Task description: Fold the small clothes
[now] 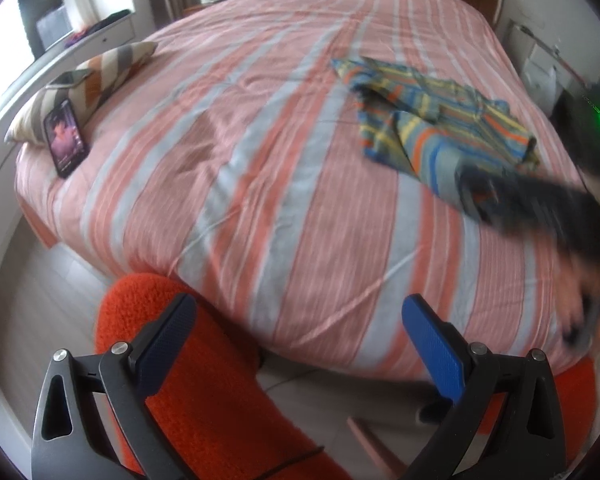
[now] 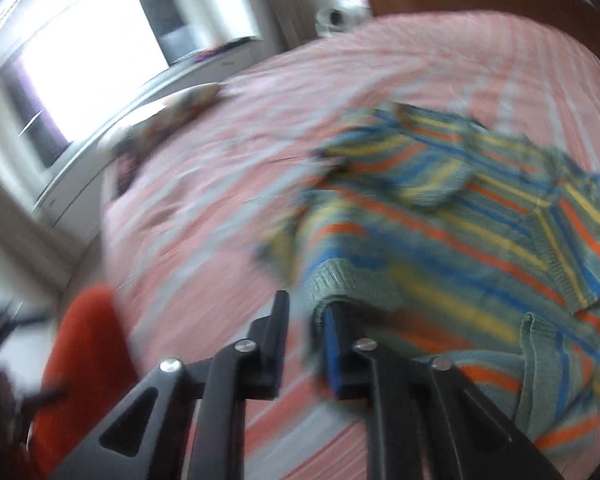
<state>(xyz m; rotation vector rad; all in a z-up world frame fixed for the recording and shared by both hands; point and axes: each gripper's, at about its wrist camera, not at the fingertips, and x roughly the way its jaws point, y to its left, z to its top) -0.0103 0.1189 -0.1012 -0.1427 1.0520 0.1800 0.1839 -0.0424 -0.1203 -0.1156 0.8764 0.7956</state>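
One striped sweater [image 1: 440, 120] lay crumpled near the bed's [image 1: 260, 160] right edge. We saw the right gripper [image 2: 306, 320] nearly closed at the sweater's near hem, fabric by one pad; grip unclear through blur. Left gripper [image 1: 300, 344] gaped wide, empty, over the bed's near edge.

The left black-framed claw [image 1: 300, 344] is showing blue textured pads and silver screws; the right claw [image 2: 306, 344], blurred, is seemingly matching.
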